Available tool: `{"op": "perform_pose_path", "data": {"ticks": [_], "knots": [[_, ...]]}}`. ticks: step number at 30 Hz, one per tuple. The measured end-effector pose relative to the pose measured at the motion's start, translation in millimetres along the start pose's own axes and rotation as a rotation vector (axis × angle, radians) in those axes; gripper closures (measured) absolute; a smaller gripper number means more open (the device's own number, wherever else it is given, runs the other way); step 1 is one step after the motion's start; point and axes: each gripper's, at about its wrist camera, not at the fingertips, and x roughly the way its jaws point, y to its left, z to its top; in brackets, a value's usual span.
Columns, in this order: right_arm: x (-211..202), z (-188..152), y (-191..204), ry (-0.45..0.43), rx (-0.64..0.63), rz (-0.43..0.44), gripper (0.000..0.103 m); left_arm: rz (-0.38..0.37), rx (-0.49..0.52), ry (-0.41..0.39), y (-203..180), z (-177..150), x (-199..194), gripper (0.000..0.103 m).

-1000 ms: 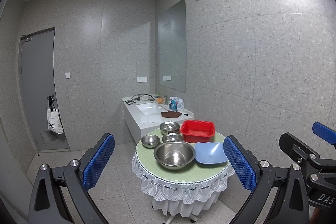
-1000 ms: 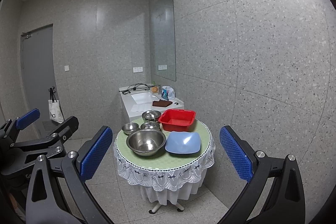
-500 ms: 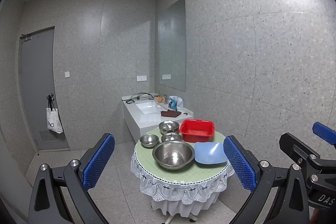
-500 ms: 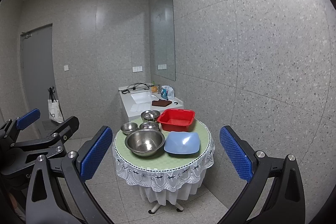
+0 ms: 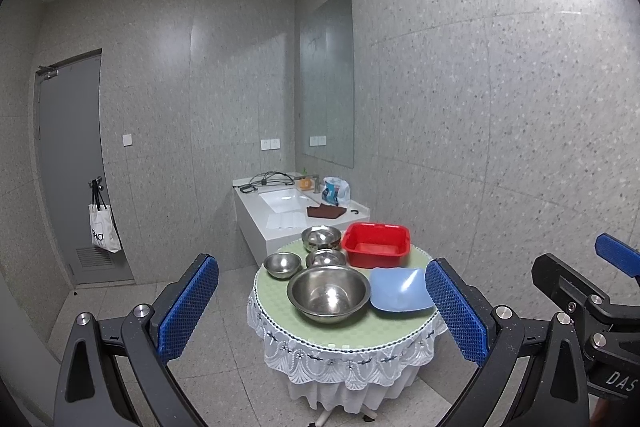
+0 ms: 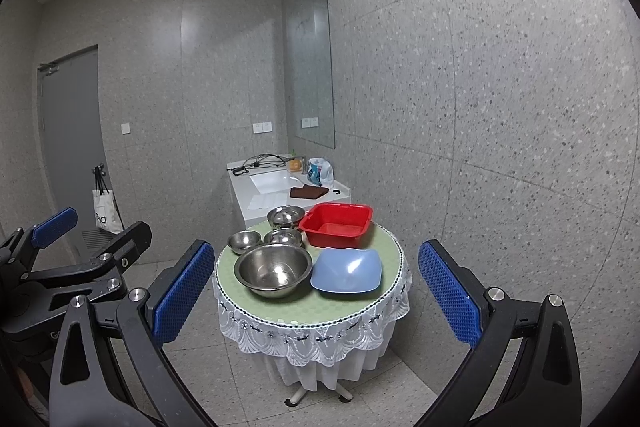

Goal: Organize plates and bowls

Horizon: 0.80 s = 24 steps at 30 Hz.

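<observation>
nothing is sorted yet: four steel bowls, a blue plate and a red basin sit separately on the round surface. both the left hand-held gripper and right hand-held gripper hover well short, fingers apart, empty.

Little can be read here. In the left wrist view, the black body of the right gripper at the lower right edge of the picture carries the white letters "DAS", cut off by the rim. The white tote bag with black straps hanging on the grey door bears dark lettering, too small and blurred to make out in either view.
</observation>
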Motion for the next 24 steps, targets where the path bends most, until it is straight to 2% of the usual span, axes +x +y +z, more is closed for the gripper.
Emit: {"op": "perform_pose_path", "data": {"ticks": [7,12,17,19,22,24], "knots": [[32.6,-2.7,-9.4,0.028,0.031,0.007,0.000,-0.035,0.014,0.044,0.1,6.6,43.8,0.001],[79.6,-8.3,-11.5,0.082,0.052,-0.011,0.000,-0.049,0.006,0.085,19.0,13.2,101.5,0.001],[138.6,-18.2,-12.4,0.139,0.076,-0.057,0.000,-0.072,0.002,0.174,43.3,18.8,198.2,0.001],[173.8,-22.4,-11.6,0.171,0.091,-0.090,0.000,-0.088,0.012,0.204,51.5,23.6,243.3,0.001],[220.7,-30.1,-8.1,0.214,0.107,-0.125,0.000,-0.115,0.044,0.266,63.9,27.7,318.0,0.001],[257.0,-39.1,-3.1,0.260,0.116,-0.153,0.000,-0.135,0.071,0.335,75.3,27.1,372.5,0.001]]}}
